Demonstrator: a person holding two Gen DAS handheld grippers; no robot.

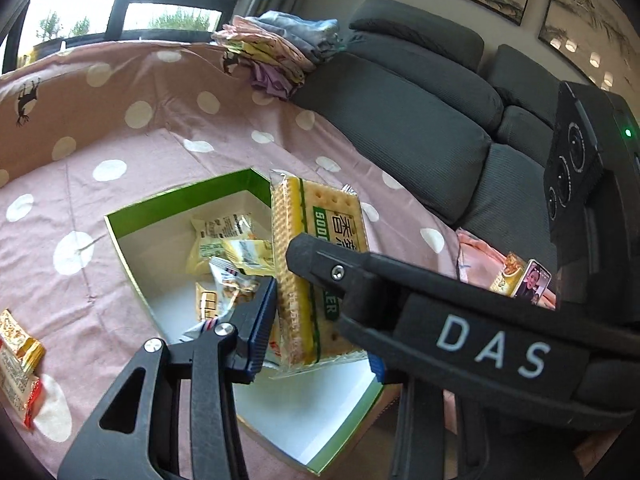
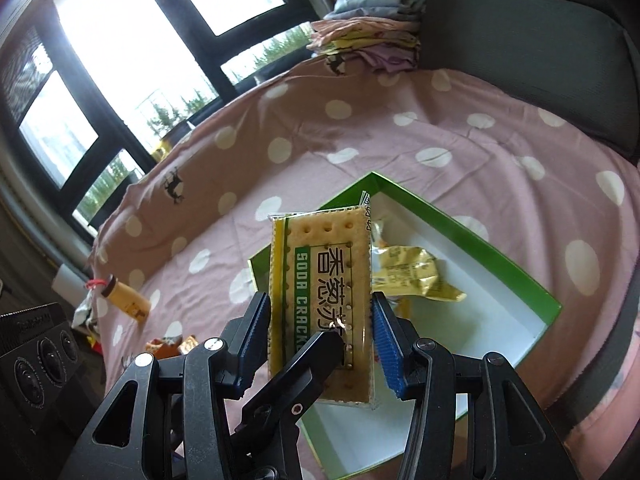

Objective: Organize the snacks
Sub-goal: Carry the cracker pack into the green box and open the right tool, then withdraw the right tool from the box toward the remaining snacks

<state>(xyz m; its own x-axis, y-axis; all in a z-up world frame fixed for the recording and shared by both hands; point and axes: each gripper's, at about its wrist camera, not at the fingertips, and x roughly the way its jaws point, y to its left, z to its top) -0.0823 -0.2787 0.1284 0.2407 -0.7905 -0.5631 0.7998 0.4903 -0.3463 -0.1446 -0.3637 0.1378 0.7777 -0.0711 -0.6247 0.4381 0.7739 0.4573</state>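
A pack of soda crackers (image 1: 316, 264) in clear wrap with a green label hangs above an open green box (image 1: 132, 216) with a white inside. Both grippers hold the pack. My left gripper (image 1: 320, 320) pinches its faces; one finger of it crosses the label in the right wrist view (image 2: 316, 356). My right gripper (image 2: 320, 328) clamps the pack (image 2: 320, 280) by its long edges with blue pads (image 2: 386, 340). The box (image 2: 480, 240) holds several yellow snack packets (image 1: 224, 248), also seen in the right wrist view (image 2: 416, 276).
The box lies on a pink dotted sheet (image 1: 120, 160). Red and gold snack packs (image 1: 16, 356) lie left of it. Folded clothes (image 1: 280, 48) are stacked at the back. A grey sofa (image 1: 420, 112) stands on the right. A phone (image 1: 534, 282) rests near it.
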